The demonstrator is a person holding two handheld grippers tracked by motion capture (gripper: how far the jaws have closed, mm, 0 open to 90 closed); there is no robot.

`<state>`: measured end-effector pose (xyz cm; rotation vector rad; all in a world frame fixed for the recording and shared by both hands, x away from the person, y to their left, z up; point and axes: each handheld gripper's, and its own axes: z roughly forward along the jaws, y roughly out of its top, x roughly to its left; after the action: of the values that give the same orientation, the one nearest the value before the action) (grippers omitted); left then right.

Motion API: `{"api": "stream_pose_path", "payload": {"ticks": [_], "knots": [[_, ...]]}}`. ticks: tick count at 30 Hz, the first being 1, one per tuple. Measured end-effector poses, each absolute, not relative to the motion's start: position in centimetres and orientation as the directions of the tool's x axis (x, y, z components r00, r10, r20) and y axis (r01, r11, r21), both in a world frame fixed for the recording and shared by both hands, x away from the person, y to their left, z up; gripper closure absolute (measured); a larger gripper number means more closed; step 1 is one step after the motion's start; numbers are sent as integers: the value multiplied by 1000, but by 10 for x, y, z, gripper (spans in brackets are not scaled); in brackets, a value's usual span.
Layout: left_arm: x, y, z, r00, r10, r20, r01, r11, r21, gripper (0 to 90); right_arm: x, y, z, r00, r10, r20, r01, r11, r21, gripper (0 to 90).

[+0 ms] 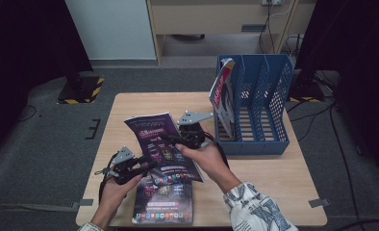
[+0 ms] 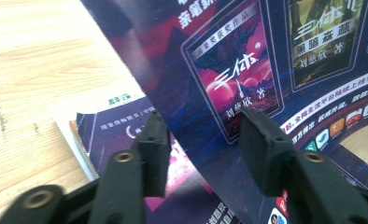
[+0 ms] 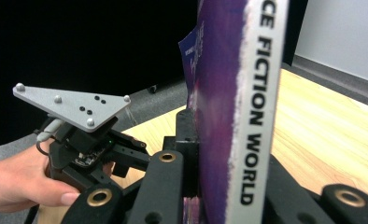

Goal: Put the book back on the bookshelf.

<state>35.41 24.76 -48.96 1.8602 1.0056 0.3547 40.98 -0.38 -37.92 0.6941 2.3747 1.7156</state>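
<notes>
A purple magazine (image 1: 161,144) is held tilted above the wooden table (image 1: 274,178). My right gripper (image 1: 170,138) is shut on it near its far end. In the right gripper view the jaws (image 3: 224,177) clamp the white spine (image 3: 259,93), which carries part of "SCIENCE FICTION WORLD". My left gripper (image 1: 148,167) sits at the magazine's left edge. Its pads (image 2: 261,154) straddle the cover (image 2: 247,70) with a gap showing, so it stands open. A second purple magazine (image 1: 163,204) lies flat below, near the table's front edge.
A blue slotted file rack (image 1: 269,139) stands at the right of the table, with a red-and-white magazine (image 1: 223,96) upright in its left slot. The left gripper's grey plate (image 3: 72,105) and the hand holding it appear in the right gripper view.
</notes>
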Motion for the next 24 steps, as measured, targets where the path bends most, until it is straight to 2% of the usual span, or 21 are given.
{"api": "stream_pose_path", "payload": {"ticks": [3, 8, 24], "knots": [[354, 248, -488, 610, 773, -173, 493, -200, 846, 667, 411, -6, -380, -884, 442, 149, 281, 248, 927, 828], [354, 248, -485, 613, 774, -157, 482, -209, 851, 731, 412, -10, -381, -878, 460, 135, 271, 245, 931, 828], [350, 253, -471, 625, 776, -78, 416, -247, 875, 781, 412, -21, -378, -886, 453, 101, 239, 258, 936, 825]]}}
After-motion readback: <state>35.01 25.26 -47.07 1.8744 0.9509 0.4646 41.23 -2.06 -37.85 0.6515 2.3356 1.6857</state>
